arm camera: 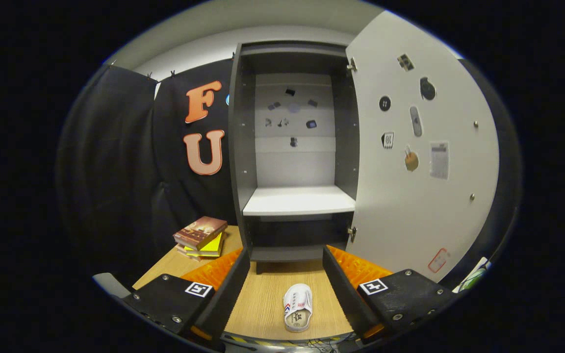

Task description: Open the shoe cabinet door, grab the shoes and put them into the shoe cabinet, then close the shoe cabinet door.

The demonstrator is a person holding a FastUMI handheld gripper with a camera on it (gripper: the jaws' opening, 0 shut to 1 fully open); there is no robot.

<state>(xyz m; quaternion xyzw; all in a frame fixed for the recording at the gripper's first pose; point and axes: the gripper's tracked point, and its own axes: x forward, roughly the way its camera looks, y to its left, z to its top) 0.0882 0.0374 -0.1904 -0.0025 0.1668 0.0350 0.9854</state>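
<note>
Jaws of the gripper point(286, 274) stand wide apart at the bottom of the frame, a small white shoe point(297, 308) lying between them on the wooden counter point(268, 299). Beyond, at centre, the shoe cabinet point(296, 206) gapes, its door point(420, 166) swung right. Stacked books point(201, 237) sit lower left.

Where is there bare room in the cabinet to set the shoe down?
The white shelf inside the shoe cabinet is bare from side wall to side wall, and the door hangs wide open on the right. The shoe lies on the wooden floor between the open gripper fingers. Left of the cabinet, stacked books crowd the floor.
</note>
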